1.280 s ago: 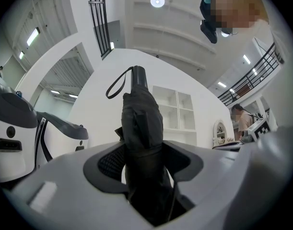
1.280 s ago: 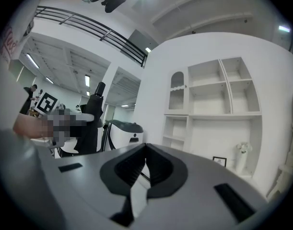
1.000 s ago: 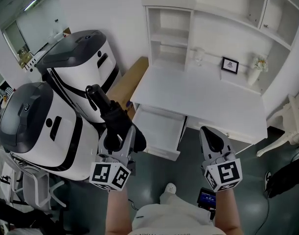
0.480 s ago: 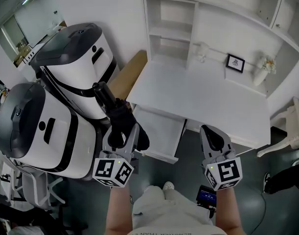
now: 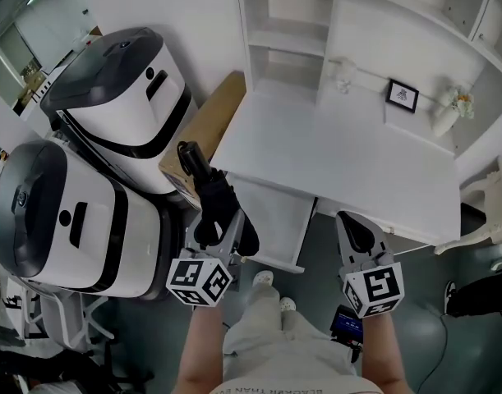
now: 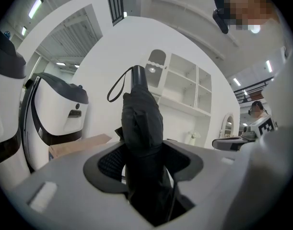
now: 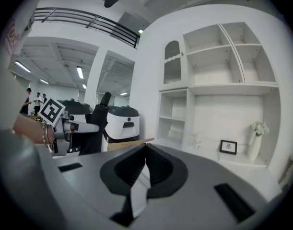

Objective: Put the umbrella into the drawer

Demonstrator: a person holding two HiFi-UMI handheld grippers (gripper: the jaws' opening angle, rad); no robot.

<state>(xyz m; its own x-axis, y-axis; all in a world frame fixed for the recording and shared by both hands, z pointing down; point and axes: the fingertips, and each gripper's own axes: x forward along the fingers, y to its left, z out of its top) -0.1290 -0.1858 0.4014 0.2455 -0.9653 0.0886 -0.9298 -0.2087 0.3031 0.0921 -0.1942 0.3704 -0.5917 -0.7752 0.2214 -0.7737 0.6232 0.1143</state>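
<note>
A folded black umbrella [image 5: 211,197] is clamped between the jaws of my left gripper [image 5: 223,235]. Its handle end with a wrist strap sticks out past the jaws toward the cardboard box. In the left gripper view the umbrella [image 6: 142,116] fills the gap of the left gripper [image 6: 142,153], both pads pressing on its fabric. The white drawer [image 5: 277,213] stands pulled out under the white desk [image 5: 341,167], just right of the umbrella. My right gripper [image 5: 354,238] hangs in front of the desk's edge, right of the drawer. In its own view the right gripper [image 7: 146,148] is shut and empty.
Two large white-and-black machines [image 5: 115,84] [image 5: 57,220] stand at the left, with a cardboard box [image 5: 203,128] against the desk's left side. A picture frame [image 5: 402,95] and a vase [image 5: 448,115] sit at the desk's back. A white chair [image 5: 490,212] is at the right.
Both grippers have come closer to the desk and lower. The umbrella now lies beside the drawer's left front corner. The person's feet have stepped forward into view.
</note>
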